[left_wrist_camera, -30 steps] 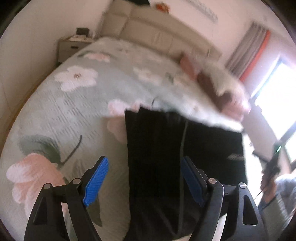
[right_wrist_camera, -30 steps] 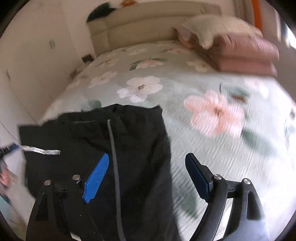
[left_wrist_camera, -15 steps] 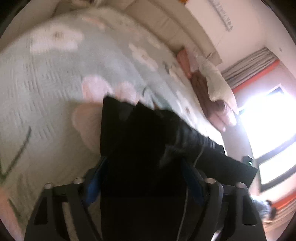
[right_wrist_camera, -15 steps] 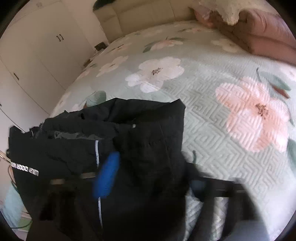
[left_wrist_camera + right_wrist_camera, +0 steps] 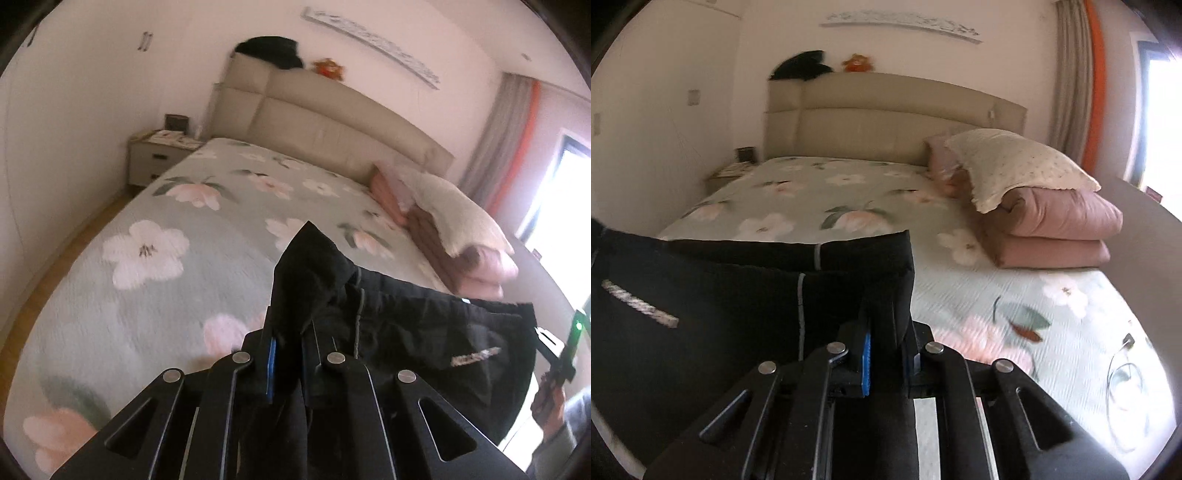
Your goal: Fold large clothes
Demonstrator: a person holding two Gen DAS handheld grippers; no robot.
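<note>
Hanging above a floral bedspread (image 5: 155,280), a black garment (image 5: 424,325) is pinched at one corner by the left gripper (image 5: 290,354) and at another by the right gripper (image 5: 886,343).

Both cameras sit low at the bed's (image 5: 207,258) foot edge, each looking forward along its own claw toward the headboard (image 5: 332,125). The left wrist view stands near the left side and faces diagonally toward the pillow pile (image 5: 458,221) at the right edge. The right wrist view faces nearly straight up the bed (image 5: 827,192), close to the pillow pile (image 5: 1027,173). Both share the headboard (image 5: 886,110), floral cover and nightstand (image 5: 155,155).
</note>
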